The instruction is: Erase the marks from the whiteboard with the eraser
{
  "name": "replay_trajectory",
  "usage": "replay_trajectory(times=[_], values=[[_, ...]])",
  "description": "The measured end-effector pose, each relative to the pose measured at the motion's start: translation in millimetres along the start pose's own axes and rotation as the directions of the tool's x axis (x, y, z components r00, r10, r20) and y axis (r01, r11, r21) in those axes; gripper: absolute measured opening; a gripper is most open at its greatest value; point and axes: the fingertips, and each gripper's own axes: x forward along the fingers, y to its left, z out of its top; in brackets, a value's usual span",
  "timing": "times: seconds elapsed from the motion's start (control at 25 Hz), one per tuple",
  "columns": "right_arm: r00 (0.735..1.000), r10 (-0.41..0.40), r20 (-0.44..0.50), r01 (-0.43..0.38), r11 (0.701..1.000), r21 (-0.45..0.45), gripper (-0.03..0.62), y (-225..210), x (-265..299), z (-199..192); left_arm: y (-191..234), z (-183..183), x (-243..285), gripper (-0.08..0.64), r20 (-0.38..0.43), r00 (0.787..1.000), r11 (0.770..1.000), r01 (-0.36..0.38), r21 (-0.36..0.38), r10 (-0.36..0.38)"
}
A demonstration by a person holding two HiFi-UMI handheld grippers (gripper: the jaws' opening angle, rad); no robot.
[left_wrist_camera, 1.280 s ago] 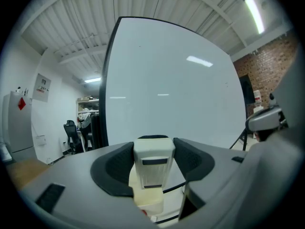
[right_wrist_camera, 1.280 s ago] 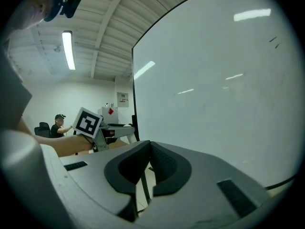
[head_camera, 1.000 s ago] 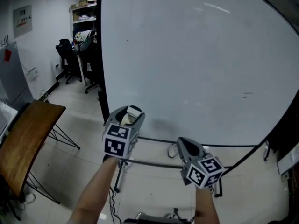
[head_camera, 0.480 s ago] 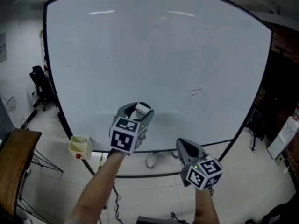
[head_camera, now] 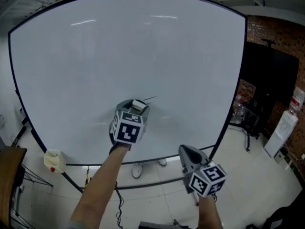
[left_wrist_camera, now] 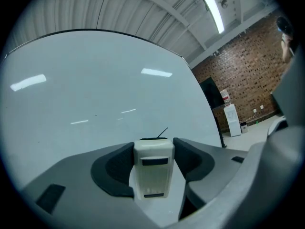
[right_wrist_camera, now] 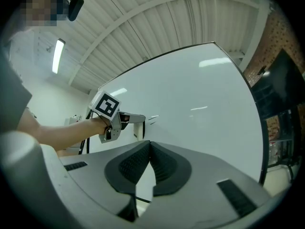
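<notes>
White eraser (left_wrist_camera: 153,168) sits clamped between the jaws of the left gripper (head_camera: 135,104), its dark felt edge turned to the whiteboard (head_camera: 143,46), just below a short black mark (head_camera: 149,98). Right gripper (right_wrist_camera: 150,149) hangs lower, off the board, jaws pressed together on nothing. Cream cup (head_camera: 54,159) sits by the board's lower left corner, with something red at it; its contents are unclear.

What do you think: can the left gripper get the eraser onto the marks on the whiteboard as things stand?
Probably yes. The left gripper holds the eraser just short of the marks, with only bare whiteboard between them; the right gripper hangs lower, shut and out of the way.
</notes>
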Motion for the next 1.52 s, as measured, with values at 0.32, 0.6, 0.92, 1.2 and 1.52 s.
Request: replay_trajectory(times=[0.32,0.6,0.92,1.2,1.52], values=[[1.0,0.023,0.0,-0.023,0.999,0.022,0.006,-38,-7,-9,5,7,23,0.261,0.035,0.988,0.988,-0.152,0.016,0.151],[0.999,0.047,-0.013,-0.047,0.999,0.022,0.006,-51,-2,-13,5,9,23,0.259,0.084,0.962,0.964,-0.263,0.025,0.261],[0.999,0.04,-0.006,-0.04,0.999,0.013,0.006,-72,-8,-10,-17,19,36,0.259,0.105,0.957,0.962,-0.273,0.014,0.27],[1.0,-0.02,-0.005,0.02,1.0,0.014,0.006,-89,-29,-12,-49,31,51,0.259,0.133,0.962,0.967,-0.248,0.052,0.239],[0.998,-0.058,-0.011,0.058,0.998,0.036,0.006,-97,-42,-12,-69,37,55,0.261,0.153,0.976,0.981,-0.17,0.089,0.155]])
